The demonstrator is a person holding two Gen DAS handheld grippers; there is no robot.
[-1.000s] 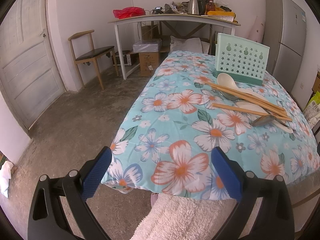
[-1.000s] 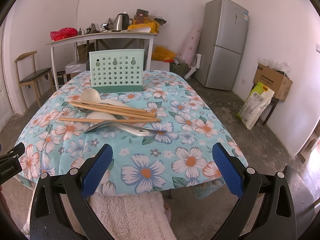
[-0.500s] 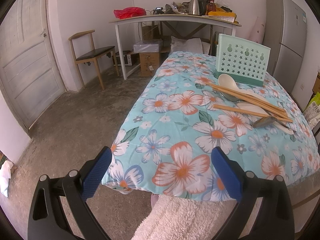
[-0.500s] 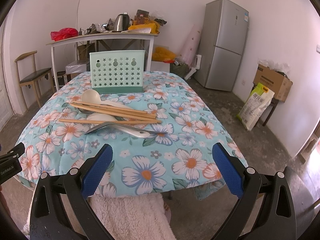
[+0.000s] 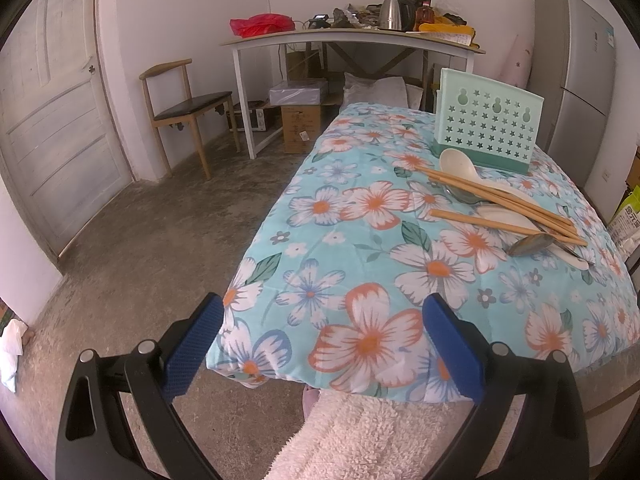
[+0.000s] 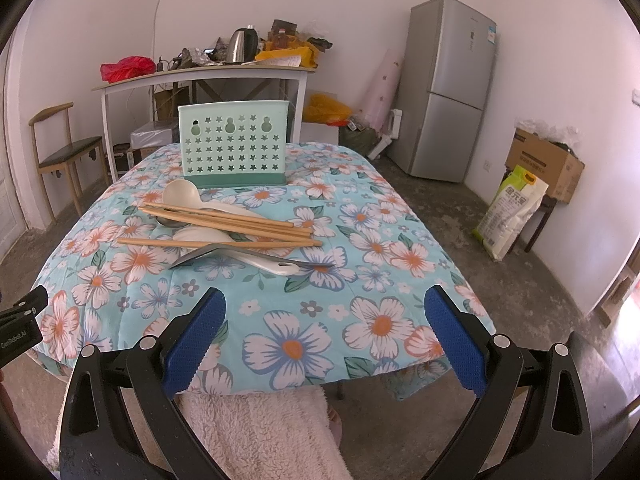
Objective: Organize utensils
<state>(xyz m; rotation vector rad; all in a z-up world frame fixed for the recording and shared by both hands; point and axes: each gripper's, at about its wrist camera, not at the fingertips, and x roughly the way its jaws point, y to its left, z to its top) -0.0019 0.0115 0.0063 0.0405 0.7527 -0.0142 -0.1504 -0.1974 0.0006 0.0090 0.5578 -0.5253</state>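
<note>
A mint green utensil holder [image 6: 233, 144] [image 5: 488, 124] with star holes stands upright at the far end of the floral table [image 6: 380, 272]. In front of it lies a pile: wooden chopsticks [image 6: 228, 220] [image 5: 504, 200], white spoons [image 6: 180, 196] [image 5: 456, 162] and a metal spoon [image 6: 224, 254] [image 5: 532, 244]. My left gripper [image 5: 320, 344] hovers open at the table's near left corner. Open too, my right gripper [image 6: 324, 340] hangs above the near edge, well short of the pile. Neither holds anything.
A pink fluffy garment [image 6: 260, 432] of the person sits just below the table edge. Behind the table stand a cluttered white desk [image 6: 200, 76], a wooden chair [image 5: 184, 108], a grey fridge [image 6: 452, 88] and a cardboard box [image 6: 544, 164] with a sack [image 6: 512, 212].
Both views have shifted very slightly forward toward the table. The utensils lie where they were and both grippers stay open.
</note>
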